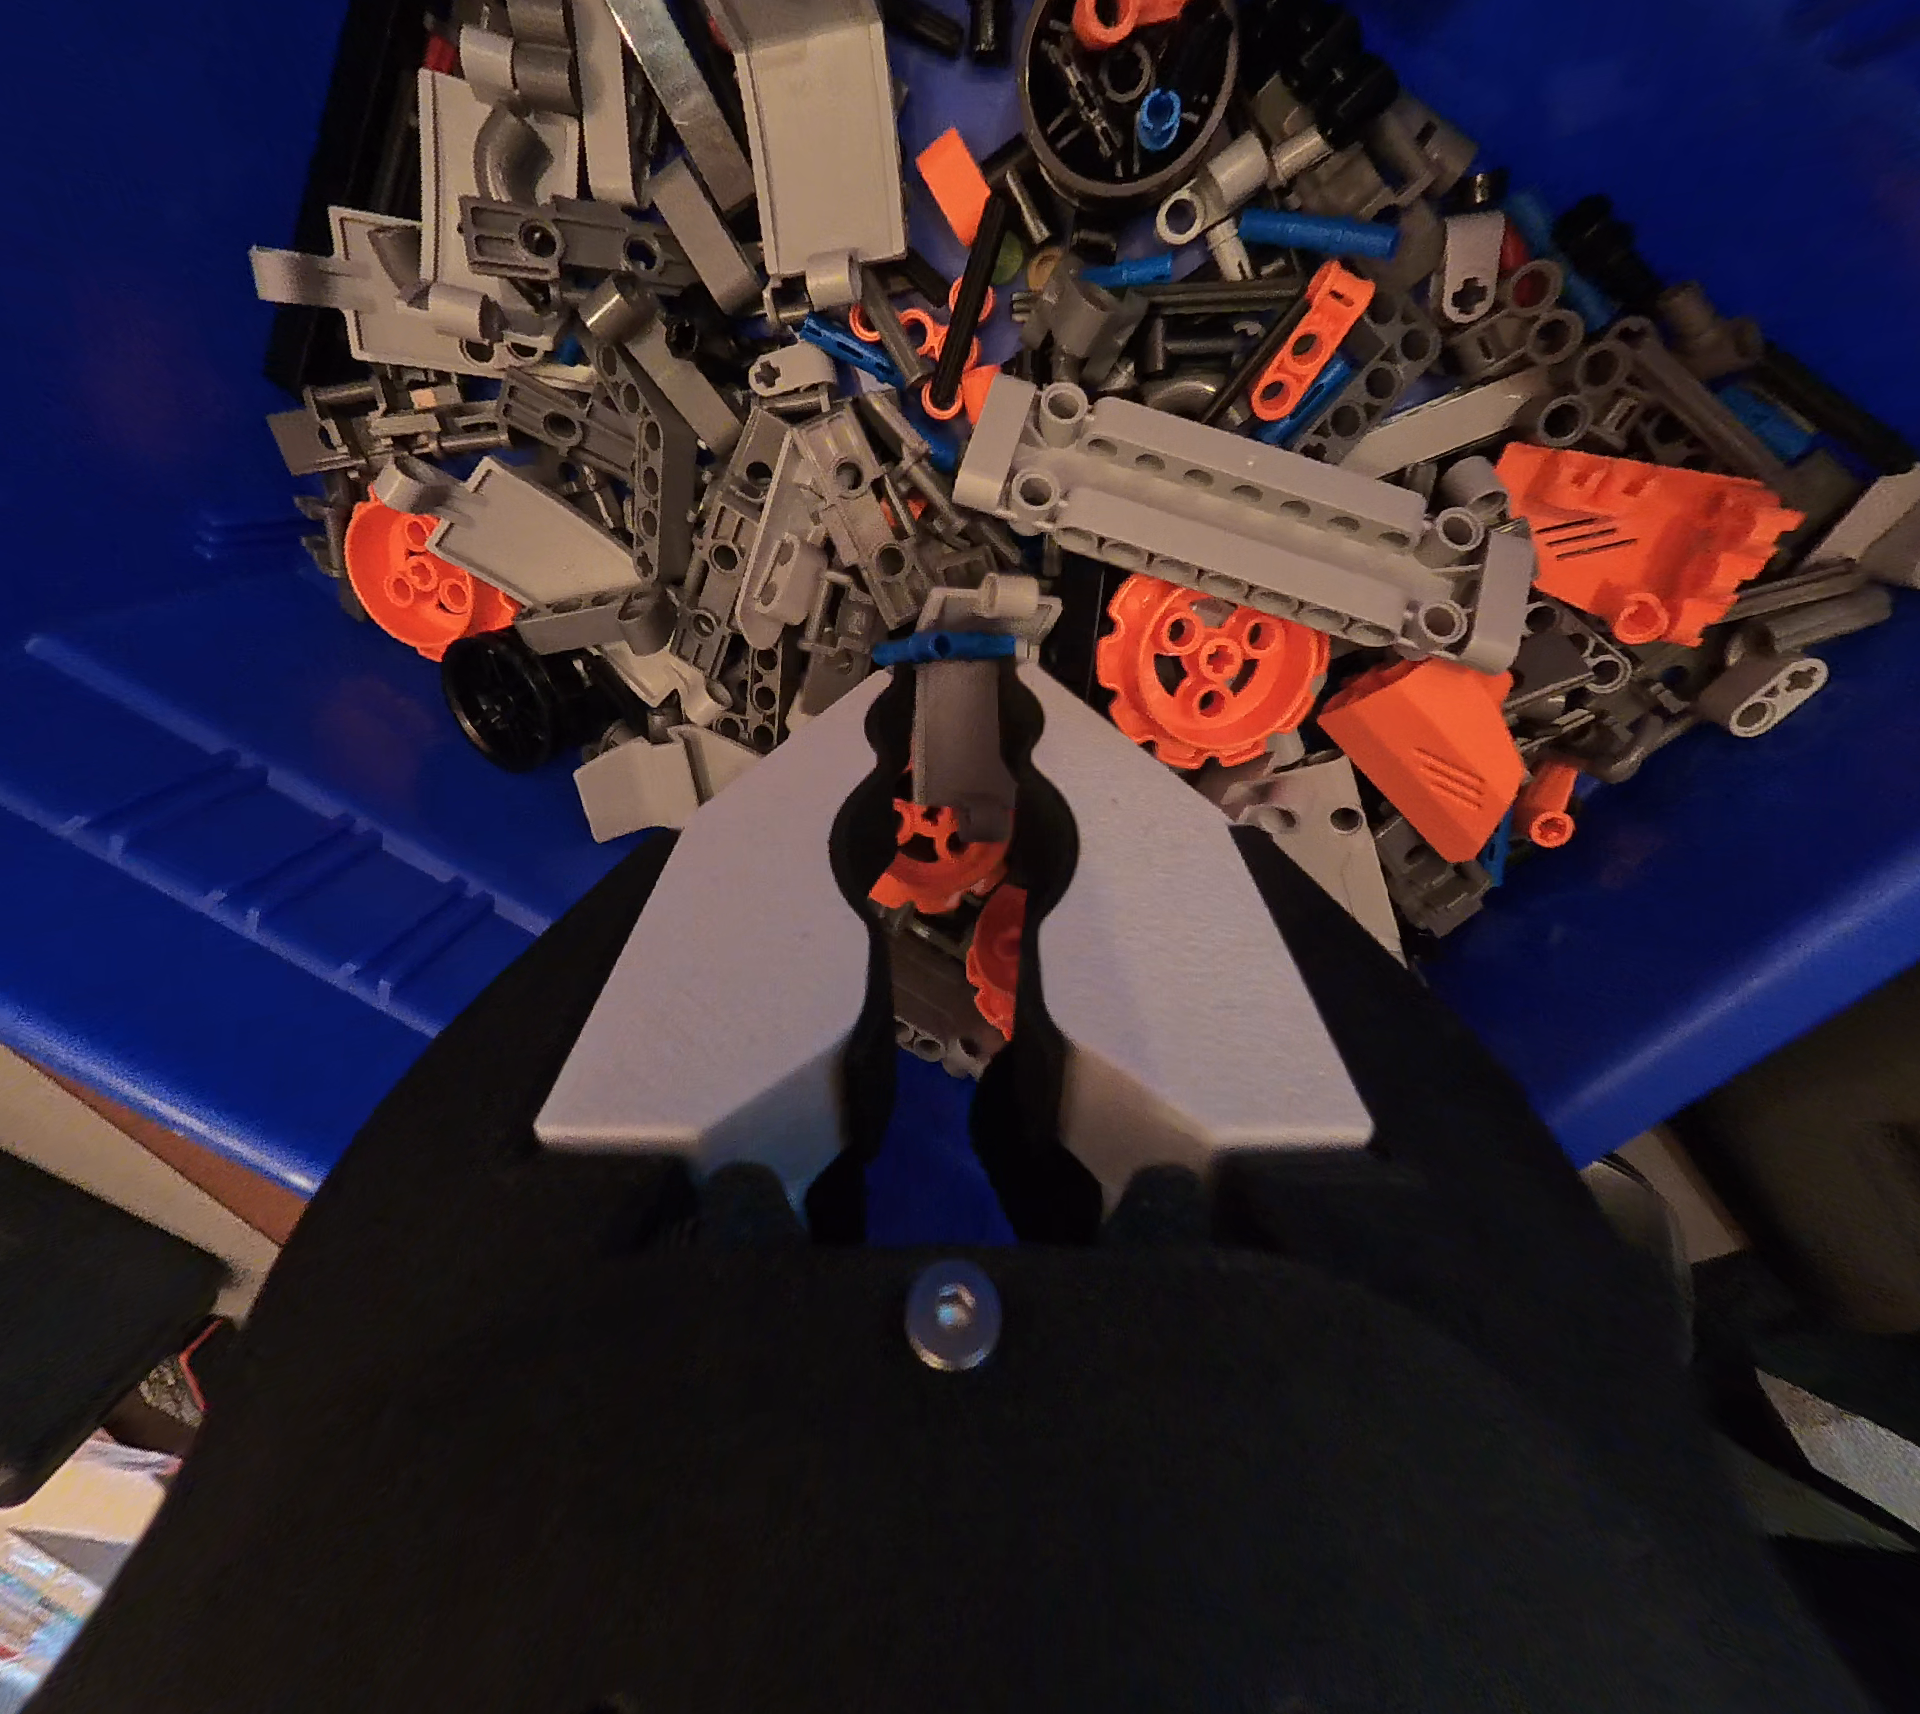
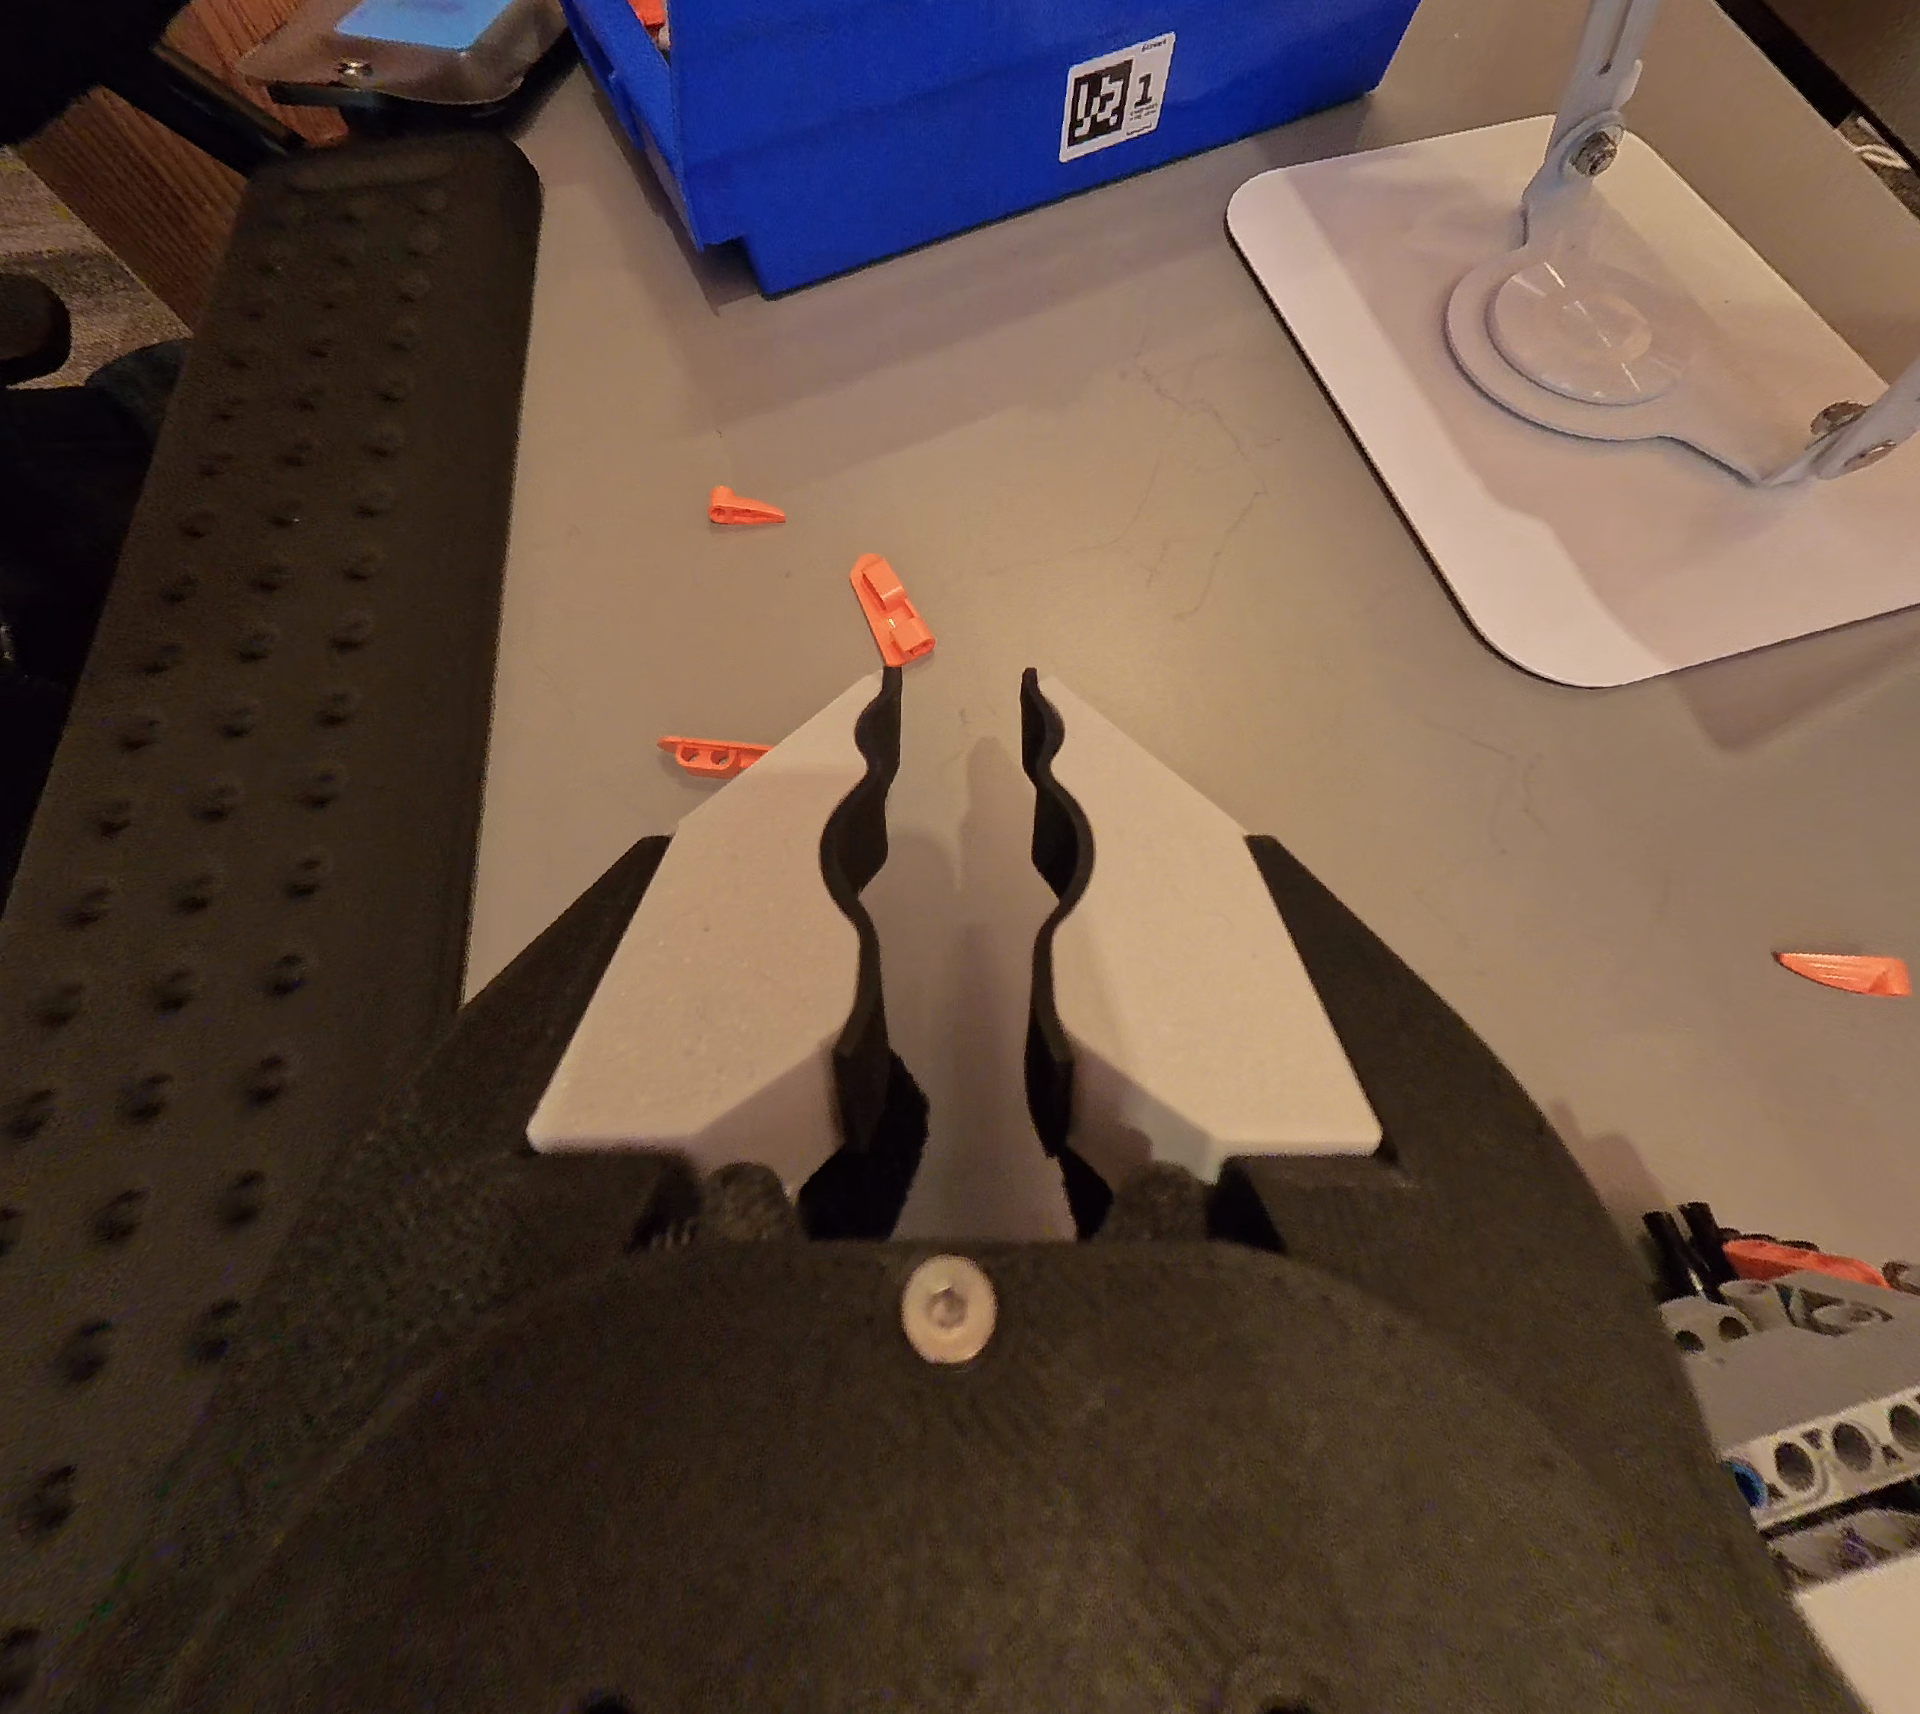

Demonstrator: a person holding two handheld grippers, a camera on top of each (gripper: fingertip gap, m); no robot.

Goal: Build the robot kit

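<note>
blue bin [image 1: 208, 833]: left hand-held gripper [image 1: 954, 677] grips grey piece [image 1: 951, 719].

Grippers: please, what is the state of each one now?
Left gripper: shut on a grey piece above the blue bin.
Right gripper: open, empty, over the grey table.

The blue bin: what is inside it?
The blue bin holds a heap of grey, black, blue and orange building pieces, including an orange gear. The left tool grips a grey piece. Lower pieces are covered.
</note>
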